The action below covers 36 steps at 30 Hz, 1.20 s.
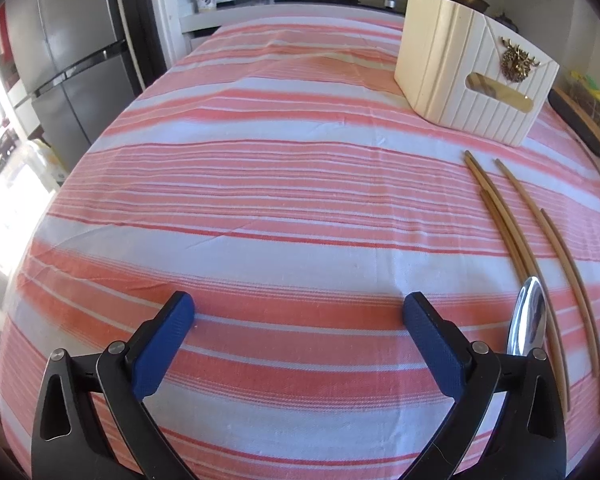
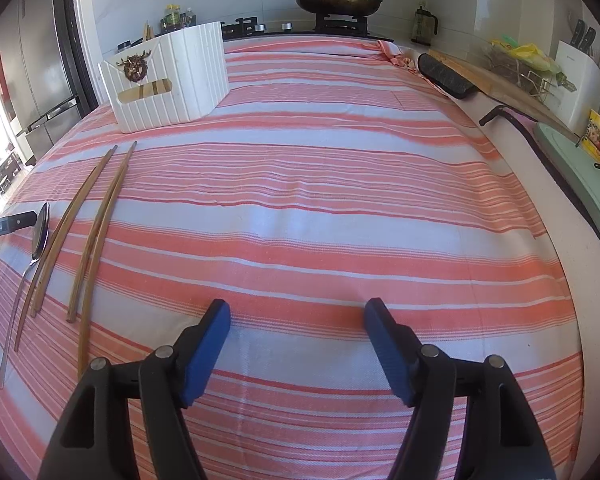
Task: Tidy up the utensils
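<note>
Several wooden chopsticks (image 1: 532,256) lie on the striped cloth at the right of the left wrist view, and at the left of the right wrist view (image 2: 96,220). A metal spoon (image 1: 528,318) lies beside them, just right of my left gripper; it also shows in the right wrist view (image 2: 38,232). A cream ribbed holder box (image 1: 472,76) stands beyond them with chopsticks inside; it shows at the far left of the right wrist view (image 2: 168,80). My left gripper (image 1: 300,312) is open and empty. My right gripper (image 2: 298,316) is open and empty, right of the chopsticks.
The table is covered by a pink and white striped cloth (image 2: 320,200). A stove with a lidded pan (image 2: 336,0) stands behind. A black knife block (image 2: 444,74), cutting boards and a dish rack (image 2: 520,64) line the right counter. A fridge (image 1: 76,52) stands at the left.
</note>
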{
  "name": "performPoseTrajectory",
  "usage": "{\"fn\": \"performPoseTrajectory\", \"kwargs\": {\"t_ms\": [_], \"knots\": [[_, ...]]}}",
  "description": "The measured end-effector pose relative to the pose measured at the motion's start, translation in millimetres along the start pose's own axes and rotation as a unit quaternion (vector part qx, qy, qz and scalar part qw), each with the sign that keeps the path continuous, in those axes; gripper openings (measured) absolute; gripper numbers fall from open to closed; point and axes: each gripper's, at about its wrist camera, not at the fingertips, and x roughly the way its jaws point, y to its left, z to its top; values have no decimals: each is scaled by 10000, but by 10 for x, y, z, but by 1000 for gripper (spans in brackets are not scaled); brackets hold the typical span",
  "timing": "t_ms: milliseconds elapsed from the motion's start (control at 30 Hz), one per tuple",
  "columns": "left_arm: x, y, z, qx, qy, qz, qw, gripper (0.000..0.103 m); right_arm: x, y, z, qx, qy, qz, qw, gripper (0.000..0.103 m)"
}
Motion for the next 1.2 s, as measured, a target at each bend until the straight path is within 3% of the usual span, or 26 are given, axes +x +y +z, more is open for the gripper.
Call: {"fn": "performPoseTrajectory", "kwargs": {"t_ms": [1200], "knots": [[25, 3, 27, -157, -33, 142, 9998, 103, 8, 15, -1, -3, 3, -1, 10000, 73]]}}
